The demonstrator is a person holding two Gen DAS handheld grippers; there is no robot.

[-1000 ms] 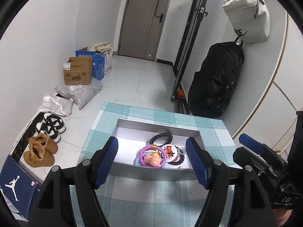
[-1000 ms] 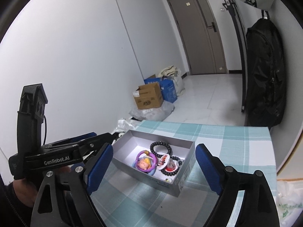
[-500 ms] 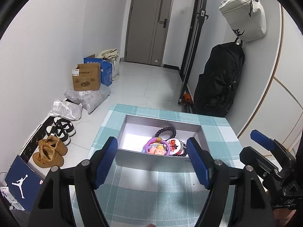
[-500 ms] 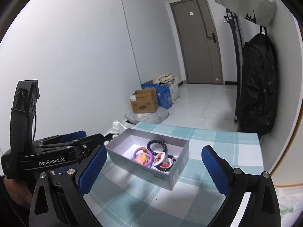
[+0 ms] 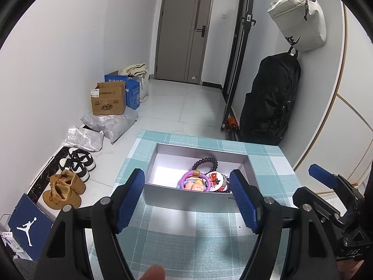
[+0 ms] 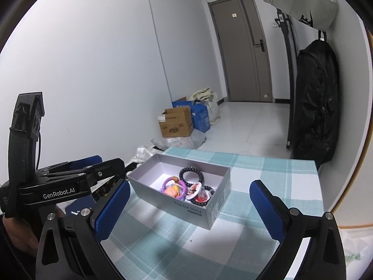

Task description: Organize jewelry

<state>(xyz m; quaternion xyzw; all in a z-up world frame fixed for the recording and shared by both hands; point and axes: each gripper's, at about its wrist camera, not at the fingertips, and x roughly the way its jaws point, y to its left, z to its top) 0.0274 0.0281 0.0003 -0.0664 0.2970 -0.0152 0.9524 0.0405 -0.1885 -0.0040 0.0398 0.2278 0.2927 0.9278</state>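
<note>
While both fingers gape, the jewelry box sits beyond them.

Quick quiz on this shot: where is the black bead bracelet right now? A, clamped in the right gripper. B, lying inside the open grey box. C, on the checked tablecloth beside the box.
B: the black bead bracelet lies inside the grey box, behind the purple ring toy.

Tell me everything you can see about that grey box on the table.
The grey box is a shallow, lidless rectangle, apparently cardboard, with a white floor and upside-down print on its near side. It sits flat on the checked tablecloth. Inside, towards one end, lie a dark bead bracelet, a purple ring toy and round badges. Neither gripper touches it.
</note>
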